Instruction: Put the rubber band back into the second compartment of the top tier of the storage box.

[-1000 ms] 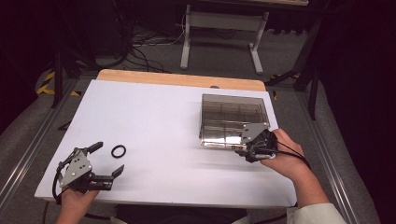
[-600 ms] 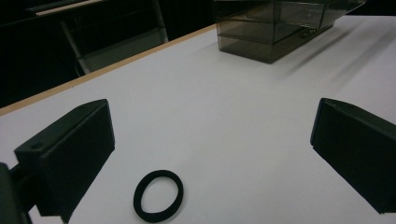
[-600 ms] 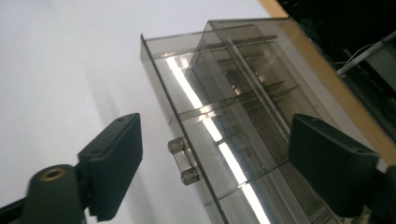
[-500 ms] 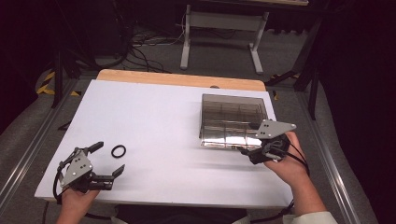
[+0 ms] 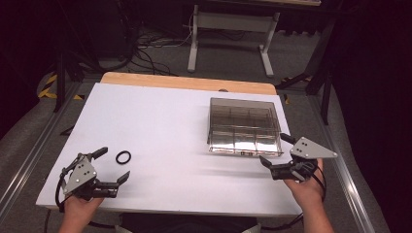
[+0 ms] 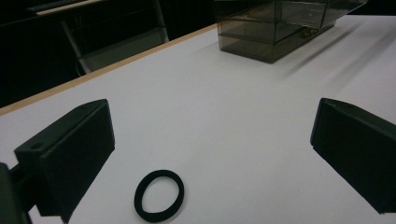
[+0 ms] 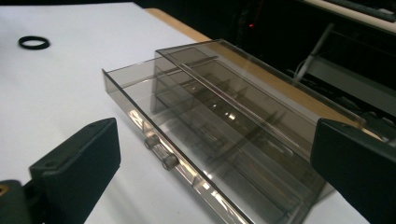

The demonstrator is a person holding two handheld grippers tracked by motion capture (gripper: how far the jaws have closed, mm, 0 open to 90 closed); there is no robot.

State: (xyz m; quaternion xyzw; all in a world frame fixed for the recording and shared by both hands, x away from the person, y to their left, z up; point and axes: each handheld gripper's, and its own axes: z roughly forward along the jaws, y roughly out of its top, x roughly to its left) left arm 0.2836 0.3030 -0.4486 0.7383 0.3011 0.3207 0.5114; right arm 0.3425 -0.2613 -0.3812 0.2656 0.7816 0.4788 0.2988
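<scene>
A smoked clear plastic drawer box (image 5: pixel 244 127) stands at the right of the white table (image 5: pixel 165 116). In the right gripper view its bottom drawer (image 7: pixel 140 88) sticks out a little, with two small knobs (image 7: pixel 159 151) on the front. My right gripper (image 5: pixel 274 149) (image 7: pixel 212 163) is just in front of that drawer. Its jaws have just been opening, stand wide and grip nothing. A black ring (image 5: pixel 123 157) (image 6: pixel 159 195) (image 7: pixel 33 43) lies flat at the near left. My left gripper (image 5: pixel 115 163) (image 6: pixel 210 154) is open just behind it, near the table, one jaw on each side and neither touching.
A wooden strip (image 5: pixel 189 82) runs along the table's far edge. Beyond it are a white stand (image 5: pixel 228 29) and cables (image 5: pixel 145 43) on the dark floor. Metal rails (image 5: pixel 24 165) flank the table.
The right gripper has drawn back from the box's front, toward the table's near right corner, and its jaws have spread wide. The left gripper and the ring have stayed put.
</scene>
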